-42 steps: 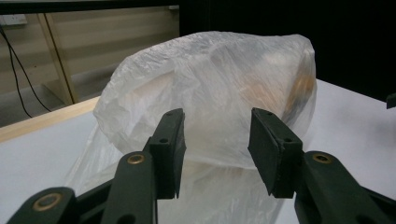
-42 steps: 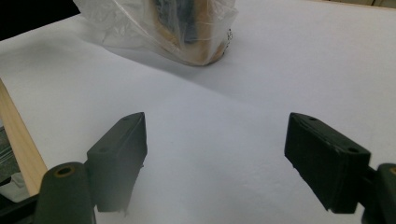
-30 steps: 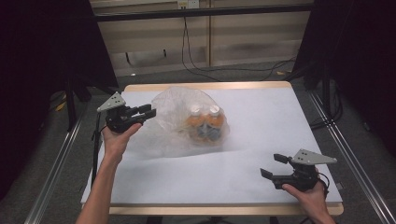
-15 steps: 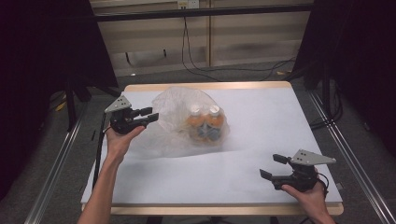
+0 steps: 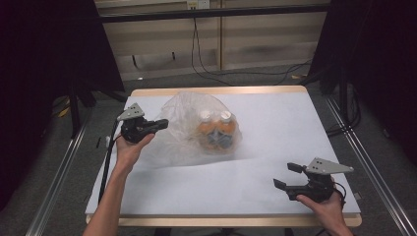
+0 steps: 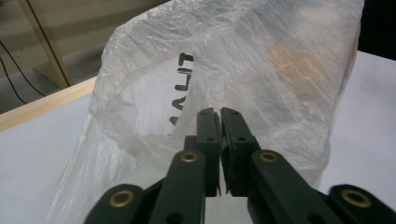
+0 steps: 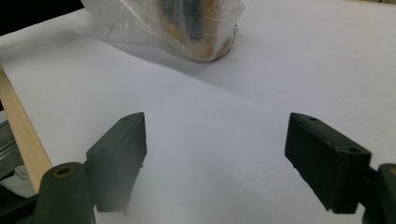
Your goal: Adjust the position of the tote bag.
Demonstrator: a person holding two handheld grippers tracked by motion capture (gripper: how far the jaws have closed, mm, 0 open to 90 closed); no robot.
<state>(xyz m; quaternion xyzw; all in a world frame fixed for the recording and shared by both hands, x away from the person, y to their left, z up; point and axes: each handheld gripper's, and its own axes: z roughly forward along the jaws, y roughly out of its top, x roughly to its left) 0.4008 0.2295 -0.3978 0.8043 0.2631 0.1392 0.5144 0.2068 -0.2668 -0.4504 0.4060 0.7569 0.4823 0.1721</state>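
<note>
White covering spreads over the surface (image 5: 275, 147), which has a pale wooden edge along its far side and dark curtains hanging to either side. On the far left part of it sits a clear plastic bag (image 5: 196, 128), crumpled and puffed up, with black letters printed on its film. Inside the bag, toward its right end, stands a cluster of bottles (image 5: 216, 132) with white caps and orange bodies, blurred by the plastic.

At the bag's left edge the person's left hand holds the left gripper (image 5: 160, 123), pointing right toward the bag. From the left gripper view its jaws have just been closing and now stand together, with a fold of the bag's thin film at the mouth caught between them.

Well apart, near the front right corner, the right hand holds the right gripper (image 5: 287, 176) low over the white covering. Its jaws stand wide apart with nothing between them, aimed across toward the bag.
</note>
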